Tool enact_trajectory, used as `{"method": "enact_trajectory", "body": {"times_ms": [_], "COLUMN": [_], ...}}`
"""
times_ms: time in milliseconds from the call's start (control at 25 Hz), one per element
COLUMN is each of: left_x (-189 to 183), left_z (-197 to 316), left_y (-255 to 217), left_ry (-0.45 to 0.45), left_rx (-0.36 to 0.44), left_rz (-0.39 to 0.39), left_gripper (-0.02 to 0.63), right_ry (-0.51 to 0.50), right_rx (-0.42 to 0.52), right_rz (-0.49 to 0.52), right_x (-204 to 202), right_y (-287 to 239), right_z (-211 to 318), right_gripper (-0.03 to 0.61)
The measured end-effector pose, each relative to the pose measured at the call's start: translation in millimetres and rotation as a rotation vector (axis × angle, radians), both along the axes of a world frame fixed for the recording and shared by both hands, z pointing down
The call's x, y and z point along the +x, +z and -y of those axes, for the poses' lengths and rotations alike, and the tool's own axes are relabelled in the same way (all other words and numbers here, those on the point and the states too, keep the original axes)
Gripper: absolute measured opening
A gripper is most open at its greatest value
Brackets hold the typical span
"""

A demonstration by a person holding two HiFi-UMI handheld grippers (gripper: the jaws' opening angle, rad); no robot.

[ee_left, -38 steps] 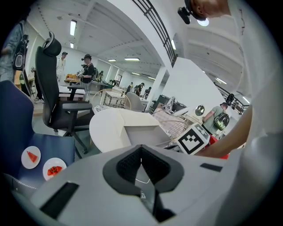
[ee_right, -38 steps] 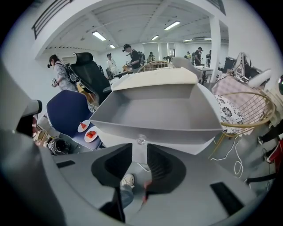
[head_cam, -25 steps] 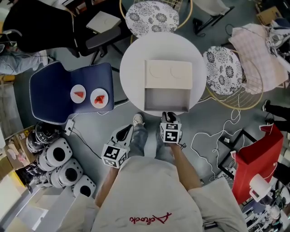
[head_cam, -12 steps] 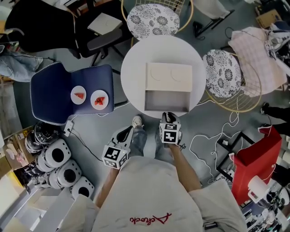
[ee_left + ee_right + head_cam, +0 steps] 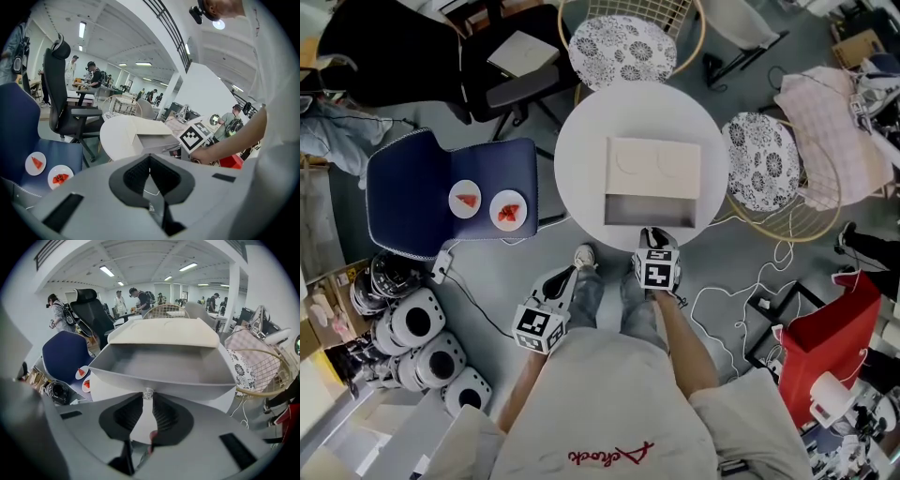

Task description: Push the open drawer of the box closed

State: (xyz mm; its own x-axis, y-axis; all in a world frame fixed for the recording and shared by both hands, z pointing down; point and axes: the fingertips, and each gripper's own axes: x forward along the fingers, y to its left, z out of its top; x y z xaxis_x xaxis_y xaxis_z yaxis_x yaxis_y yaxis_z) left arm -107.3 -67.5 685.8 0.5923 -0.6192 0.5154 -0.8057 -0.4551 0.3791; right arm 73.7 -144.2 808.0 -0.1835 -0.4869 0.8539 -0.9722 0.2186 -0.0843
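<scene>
A cream box (image 5: 654, 167) sits on a round white table (image 5: 581, 150), with its grey drawer (image 5: 649, 210) pulled partly out toward me. My right gripper (image 5: 654, 232) is at the middle of the drawer front. In the right gripper view the drawer front (image 5: 187, 387) fills the near field. The jaws of the right gripper (image 5: 148, 398) are closed on its small clear knob (image 5: 148, 393). The drawer looks empty inside. My left gripper (image 5: 567, 275) hangs low beside my knee, away from the table, shut and holding nothing. From the left gripper (image 5: 150, 159) view, the box (image 5: 150, 136) shows ahead.
A blue chair (image 5: 422, 197) left of the table carries two small plates (image 5: 466, 199) with red food. Wire chairs with patterned cushions (image 5: 764, 159) stand right of and behind the table. Cables and a red object (image 5: 820, 328) lie on the floor at right, and round white items (image 5: 422, 323) at left.
The drawer has slid further into the box, so less of it sticks out. My right gripper has moved forward with it. The left gripper has stayed low by my knee.
</scene>
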Motion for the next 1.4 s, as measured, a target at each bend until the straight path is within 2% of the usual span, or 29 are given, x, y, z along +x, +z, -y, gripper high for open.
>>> {"method": "enact_trajectory", "body": {"times_ms": [680, 1080, 1240, 1400], "left_x": [-10, -12, -10, -3], "left_z": [3, 11, 13, 14], "left_y": [-2, -4, -6, -11], "left_ry": [-0.030, -0.033, -0.022, -0.012], "left_rx": [-0.007, 0.000, 0.004, 0.014], "left_rz": [0.010, 0.007, 0.005, 0.000], "left_gripper": [0.012, 0.012, 0.012, 0.012], "right_ry": [-0.013, -0.005, -0.031, -0.017], "right_rx": [0.039, 0.054, 0.030, 0.029], "right_rz": [-0.007, -0.004, 0.055, 0.066], "right_x": [1, 1, -12, -10], "right_y": [-1, -2, -4, -9], "right_z": [76, 79, 76, 68], "right_gripper": [0.074, 0.078, 0.172, 0.187]}}
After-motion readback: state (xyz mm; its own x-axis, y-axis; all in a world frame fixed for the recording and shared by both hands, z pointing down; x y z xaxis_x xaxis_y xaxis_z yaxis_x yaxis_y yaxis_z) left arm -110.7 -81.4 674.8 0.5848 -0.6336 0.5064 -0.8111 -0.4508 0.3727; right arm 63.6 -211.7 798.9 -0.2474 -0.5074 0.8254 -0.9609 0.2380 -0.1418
